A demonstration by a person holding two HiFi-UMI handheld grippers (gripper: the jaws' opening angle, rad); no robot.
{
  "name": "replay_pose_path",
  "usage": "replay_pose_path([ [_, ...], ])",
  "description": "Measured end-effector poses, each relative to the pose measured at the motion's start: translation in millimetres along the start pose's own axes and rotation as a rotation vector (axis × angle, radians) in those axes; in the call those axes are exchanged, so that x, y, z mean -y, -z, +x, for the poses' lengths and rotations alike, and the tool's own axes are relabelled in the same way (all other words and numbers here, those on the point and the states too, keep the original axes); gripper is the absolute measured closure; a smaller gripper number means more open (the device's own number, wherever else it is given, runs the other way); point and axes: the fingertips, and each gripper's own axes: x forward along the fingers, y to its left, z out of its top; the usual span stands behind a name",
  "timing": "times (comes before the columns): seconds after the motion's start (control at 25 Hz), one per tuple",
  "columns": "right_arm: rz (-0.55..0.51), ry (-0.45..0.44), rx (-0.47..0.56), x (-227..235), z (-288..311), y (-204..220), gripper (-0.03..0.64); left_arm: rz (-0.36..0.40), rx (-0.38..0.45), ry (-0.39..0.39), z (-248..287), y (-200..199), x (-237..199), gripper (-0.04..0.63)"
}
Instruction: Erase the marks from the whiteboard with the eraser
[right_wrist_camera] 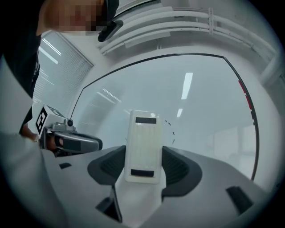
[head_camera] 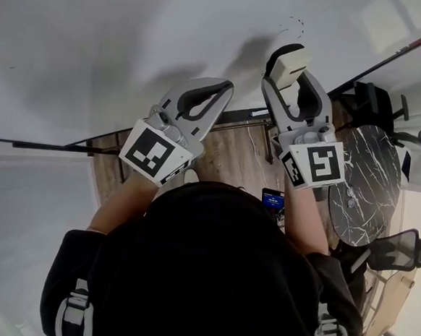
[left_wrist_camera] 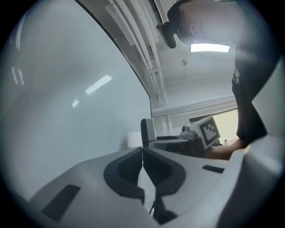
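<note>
My right gripper [head_camera: 289, 70] is shut on a white eraser [head_camera: 287, 65] with a dark felt edge, held up close to the whiteboard [head_camera: 119, 40]. A faint dashed curved mark [head_camera: 294, 24] shows on the board just above the eraser. In the right gripper view the eraser [right_wrist_camera: 143, 146] stands between the jaws, with the dashed mark [right_wrist_camera: 170, 126] beside its upper right. My left gripper [head_camera: 214, 99] hangs to the left of the right one, jaws shut together with nothing between them [left_wrist_camera: 142, 153]. The left gripper view shows the eraser [left_wrist_camera: 148, 132] edge-on by the board.
The board's black frame edge [head_camera: 45, 145] runs below my grippers. Beneath lies a wood floor [head_camera: 233, 154], a round black marble table [head_camera: 365, 183] at the right and office chairs [head_camera: 396, 247]. The person's dark hood fills the lower middle.
</note>
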Motion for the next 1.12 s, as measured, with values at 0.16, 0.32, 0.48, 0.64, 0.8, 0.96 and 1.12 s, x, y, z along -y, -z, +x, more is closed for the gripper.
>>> replay_pose_path([
  [0.16,-0.042,0.096,0.014,6,27,-23,0.362,0.0,0.023,0.055,3,-15,-19,0.591],
  [0.32,-0.075,0.152,0.033,4,36,-33,0.364,0.003,0.031,0.102,1,-15,-21,0.591],
  [0.48,-0.1,0.185,0.035,-2,41,-33,0.364,0.008,0.031,0.134,-5,-10,-20,0.591],
  [0.64,-0.123,0.232,0.036,4,47,-37,0.364,0.0,0.033,0.147,-7,-12,-23,0.591],
  [0.8,-0.129,0.241,0.035,9,47,-37,0.364,-0.024,0.024,0.144,-7,-8,-22,0.591],
  [0.96,-0.122,0.263,0.045,20,44,-34,0.365,-0.025,0.022,0.131,-1,-1,-21,0.591],
  [1.12,-0.118,0.252,0.048,24,45,-27,0.365,-0.022,0.027,0.109,-1,7,-21,0.591],
])
